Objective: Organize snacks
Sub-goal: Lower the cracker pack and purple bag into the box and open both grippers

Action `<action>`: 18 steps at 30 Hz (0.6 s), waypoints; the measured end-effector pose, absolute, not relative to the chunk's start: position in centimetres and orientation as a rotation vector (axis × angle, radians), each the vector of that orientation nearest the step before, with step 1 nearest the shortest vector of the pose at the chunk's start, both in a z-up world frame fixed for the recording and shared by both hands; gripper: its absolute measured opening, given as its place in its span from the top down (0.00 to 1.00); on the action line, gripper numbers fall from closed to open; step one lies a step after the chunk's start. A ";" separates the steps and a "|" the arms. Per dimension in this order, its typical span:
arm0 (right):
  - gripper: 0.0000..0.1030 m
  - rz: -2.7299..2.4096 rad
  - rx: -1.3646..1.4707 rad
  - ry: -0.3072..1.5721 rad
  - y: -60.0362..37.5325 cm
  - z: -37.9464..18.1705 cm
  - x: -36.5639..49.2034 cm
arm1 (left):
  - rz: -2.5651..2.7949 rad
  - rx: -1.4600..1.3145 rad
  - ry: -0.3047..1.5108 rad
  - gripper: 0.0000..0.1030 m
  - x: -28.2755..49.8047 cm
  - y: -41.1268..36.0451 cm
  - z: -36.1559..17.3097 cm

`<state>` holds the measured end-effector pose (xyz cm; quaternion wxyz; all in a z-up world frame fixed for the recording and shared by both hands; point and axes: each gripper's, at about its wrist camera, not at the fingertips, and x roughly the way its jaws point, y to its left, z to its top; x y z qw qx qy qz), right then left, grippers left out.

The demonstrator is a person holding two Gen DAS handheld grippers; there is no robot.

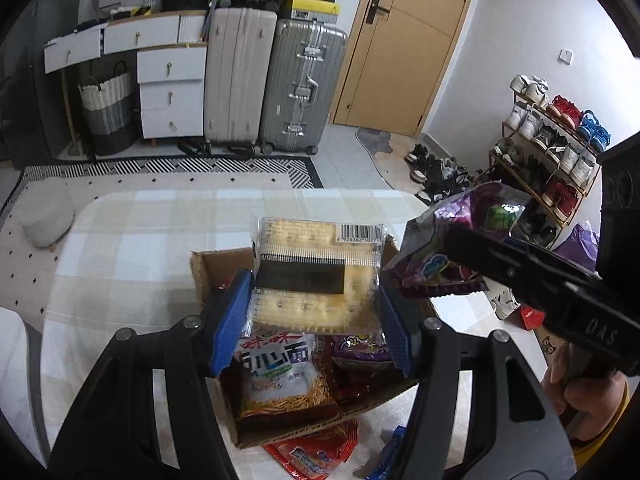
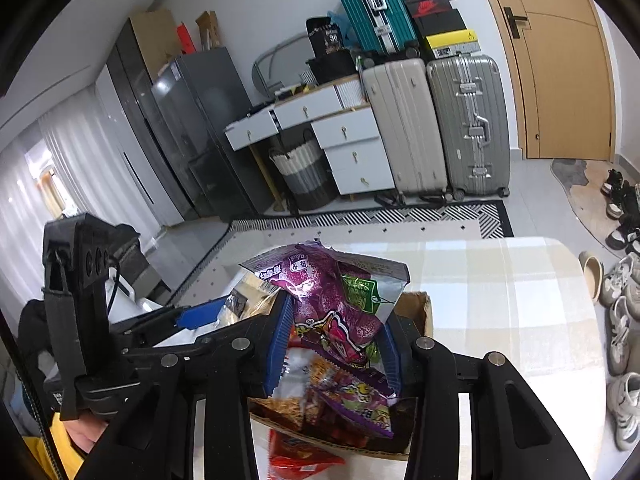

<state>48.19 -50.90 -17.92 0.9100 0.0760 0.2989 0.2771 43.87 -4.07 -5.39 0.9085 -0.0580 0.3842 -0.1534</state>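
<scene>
My left gripper (image 1: 312, 316) is shut on a clear pack of square crackers (image 1: 320, 276) and holds it over an open cardboard box (image 1: 208, 268). The box holds a noodle snack bag (image 1: 276, 368) and a purple snack bag (image 1: 360, 354). My right gripper (image 2: 336, 344) is shut on a purple snack bag (image 2: 332, 300) and holds it above the same box (image 2: 420, 312). In the left wrist view that bag (image 1: 448, 236) hangs at the box's right side. The left gripper (image 2: 200, 316) shows at the left of the right wrist view.
The box stands on a table with a pale checked cloth (image 1: 140, 248). A red snack packet (image 1: 316, 456) and a blue packet (image 1: 392, 452) lie on the table near the box's front. Suitcases (image 1: 272, 84), drawers (image 1: 172, 92) and a shoe rack (image 1: 552, 152) stand beyond.
</scene>
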 end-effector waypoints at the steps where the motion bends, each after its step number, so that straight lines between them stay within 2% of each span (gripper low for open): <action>1: 0.61 0.569 0.152 0.624 -50.9 -18.3 48.4 | -0.318 -0.120 0.800 0.43 44.3 -4.2 -5.9; 18: 0.61 0.548 0.107 0.709 -50.3 -22.2 49.0 | -0.323 -0.110 0.846 0.43 46.8 -5.4 -10.0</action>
